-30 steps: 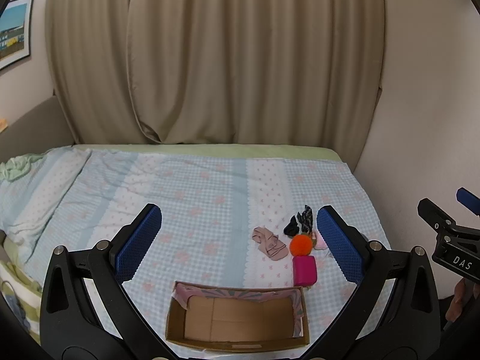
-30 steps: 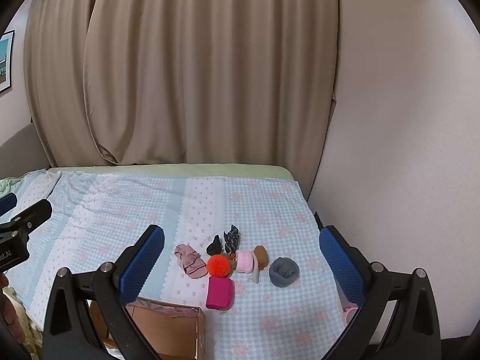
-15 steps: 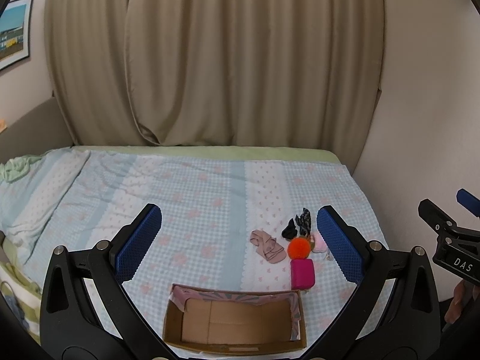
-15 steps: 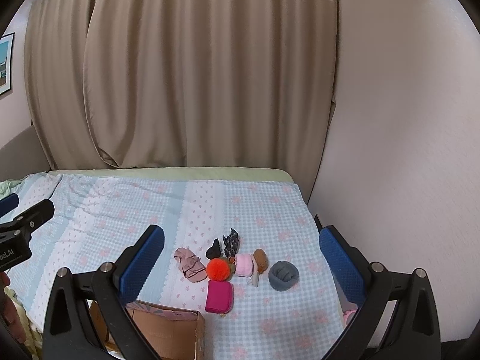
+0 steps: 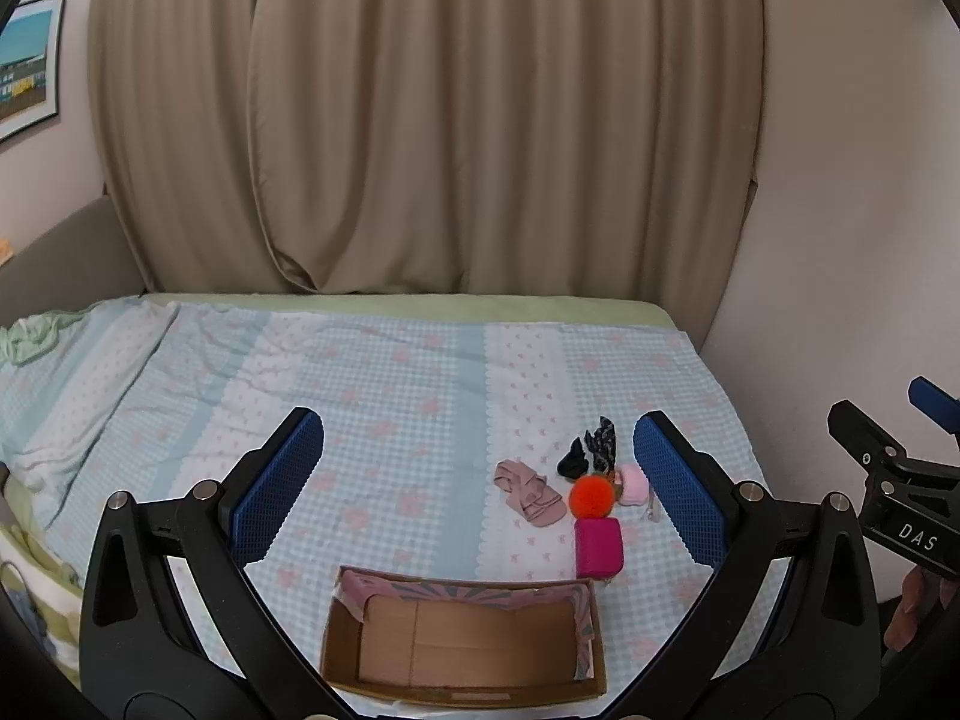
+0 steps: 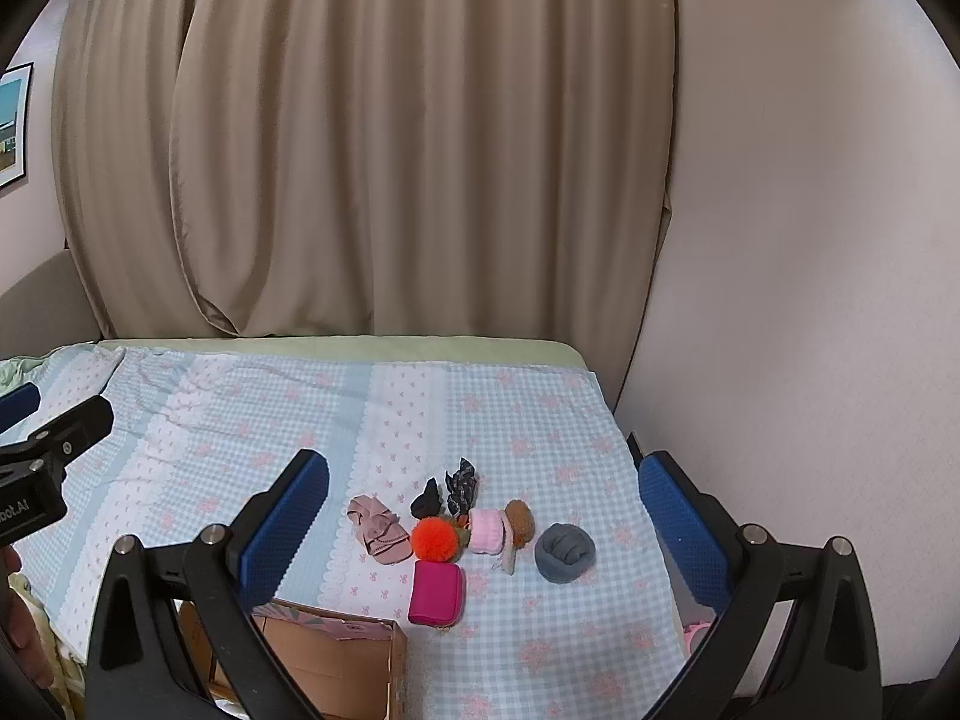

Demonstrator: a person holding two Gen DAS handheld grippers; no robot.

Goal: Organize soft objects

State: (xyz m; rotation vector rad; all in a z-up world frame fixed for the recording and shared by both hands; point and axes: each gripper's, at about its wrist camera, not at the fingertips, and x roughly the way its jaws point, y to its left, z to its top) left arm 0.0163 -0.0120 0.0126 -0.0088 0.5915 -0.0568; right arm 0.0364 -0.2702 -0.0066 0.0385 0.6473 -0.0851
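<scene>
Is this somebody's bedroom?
Most likely a bedroom. A bed with a light blue checked flowery sheet fills the room, long beige curtains hang behind it, and a framed picture is on the wall.

Left hand-held gripper [image 5: 477,468] spread wide above empty cardboard box [image 5: 465,639].

Left hand-held gripper [image 5: 477,480] and right hand-held gripper [image 6: 483,516], both level, side by side, jaws spread wide, nothing between them.
</scene>
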